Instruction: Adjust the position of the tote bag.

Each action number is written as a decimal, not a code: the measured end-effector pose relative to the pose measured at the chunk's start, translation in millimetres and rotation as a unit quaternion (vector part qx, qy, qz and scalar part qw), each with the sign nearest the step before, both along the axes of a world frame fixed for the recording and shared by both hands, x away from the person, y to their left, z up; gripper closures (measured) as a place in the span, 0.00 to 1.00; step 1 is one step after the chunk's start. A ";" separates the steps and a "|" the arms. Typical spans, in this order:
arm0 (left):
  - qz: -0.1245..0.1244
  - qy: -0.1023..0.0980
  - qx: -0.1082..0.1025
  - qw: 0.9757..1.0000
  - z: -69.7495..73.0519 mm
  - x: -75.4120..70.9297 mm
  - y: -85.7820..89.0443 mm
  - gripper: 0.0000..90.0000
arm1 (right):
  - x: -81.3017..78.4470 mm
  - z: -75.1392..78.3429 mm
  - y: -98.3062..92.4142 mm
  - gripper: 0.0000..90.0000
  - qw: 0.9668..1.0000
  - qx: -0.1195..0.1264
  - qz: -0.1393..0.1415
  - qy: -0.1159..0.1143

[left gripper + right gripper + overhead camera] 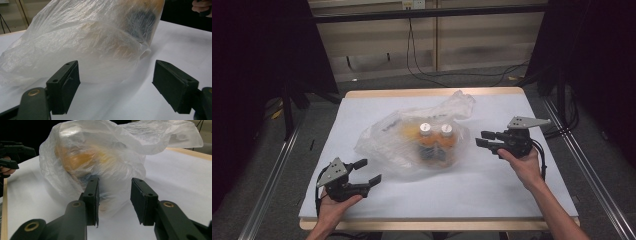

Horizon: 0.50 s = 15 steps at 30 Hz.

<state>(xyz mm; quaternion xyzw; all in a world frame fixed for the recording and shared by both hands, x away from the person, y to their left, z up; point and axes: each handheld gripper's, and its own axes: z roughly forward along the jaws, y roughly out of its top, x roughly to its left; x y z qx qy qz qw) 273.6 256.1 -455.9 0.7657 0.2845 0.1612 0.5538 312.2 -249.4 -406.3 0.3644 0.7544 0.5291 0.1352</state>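
High view is showing the desk [512,190] with its white cover, and on it, near the middle, the crumpled translucent plastic bag [387,142] is lying with its loose mouth trailing toward the far side. Inside it two orange bottles [435,142] with white caps are sitting side by side, touching each other, dark labels toward me. So the bottles are already in the bag; what I am judging as left is taking hold of the bag, to close it, lift it or get the bottles out, and none of that is begun.

I am holding my right claw [481,139] just beside the bag's right flank, aimed at it. In the right gripper view its jaws are standing partly apart with nothing pressed between them; the bag is bulging just beyond the pads, not yet pinched. I am holding my left claw [368,171] near the bag's near-left corner, jaws wide apart and empty; in the left gripper view the bag's skirt is lying a little beyond them on the desk, untouched.

Neither claw is gripping anything, so the work looks to me barely started.
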 end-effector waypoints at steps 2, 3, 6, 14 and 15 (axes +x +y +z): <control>-0.004 -0.001 -0.004 1.000 -0.2 1.0 0.2 0.22 | 5.2 0.5 1.1 0.65 1.000 -0.003 -0.002 0.002; -0.001 -0.001 -0.001 1.000 0.0 0.9 0.4 0.22 | 7.8 1.1 1.3 0.65 1.000 -0.002 -0.001 0.003; -0.004 0.000 -0.002 1.000 -0.3 1.8 0.8 0.21 | 17.5 6.5 1.2 0.65 1.000 -0.006 -0.003 0.001; -0.004 0.001 0.009 1.000 -1.7 2.6 1.8 0.21 | 42.7 16.2 -1.0 0.61 0.999 -0.028 -0.013 0.010; -0.004 0.001 0.009 1.000 -1.7 2.6 1.8 0.21 | 42.7 16.2 -1.0 0.61 0.999 -0.028 -0.013 0.010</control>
